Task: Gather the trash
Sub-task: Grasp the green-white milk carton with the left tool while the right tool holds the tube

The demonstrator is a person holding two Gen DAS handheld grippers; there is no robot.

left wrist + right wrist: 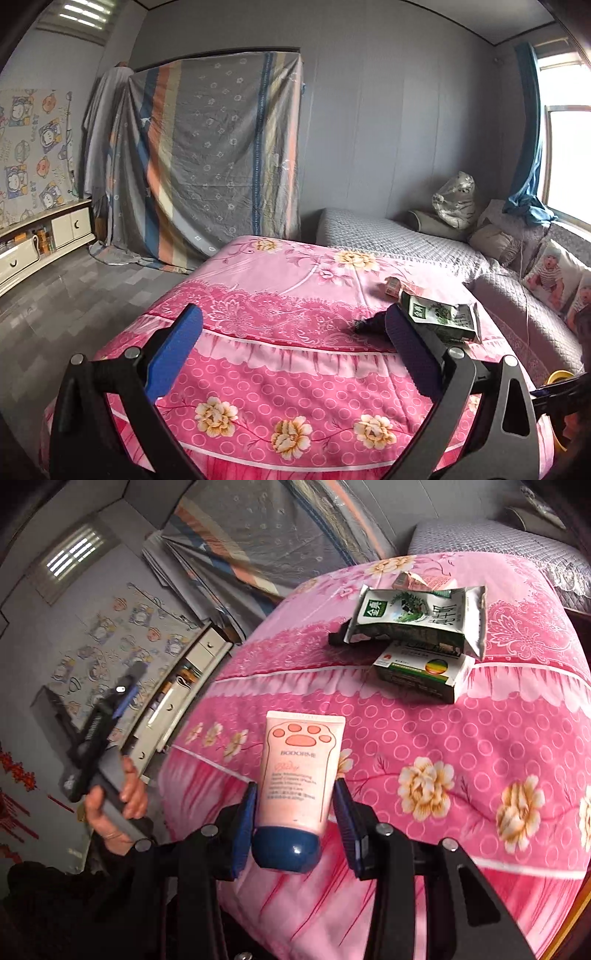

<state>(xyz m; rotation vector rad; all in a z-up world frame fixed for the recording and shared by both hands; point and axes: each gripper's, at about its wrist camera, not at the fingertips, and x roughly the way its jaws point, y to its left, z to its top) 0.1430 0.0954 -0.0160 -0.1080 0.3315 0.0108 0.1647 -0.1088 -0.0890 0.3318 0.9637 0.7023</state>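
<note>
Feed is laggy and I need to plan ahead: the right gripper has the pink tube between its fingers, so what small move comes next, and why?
Probably lift the pink tube clear of the pink bedspread. The right gripper appears shut on it near the blue cap. No bin is in view, so find one afterwards. The green carton and small box remain.

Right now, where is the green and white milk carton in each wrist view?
Left wrist view: the green and white milk carton lies at right of centre on the pink bedspread, just beyond the right finger of the left tongs.
Right wrist view: it lies at upper right, resting partly on a small green box.
Shared landmark: the crumpled pink carton just beyond it.
</note>
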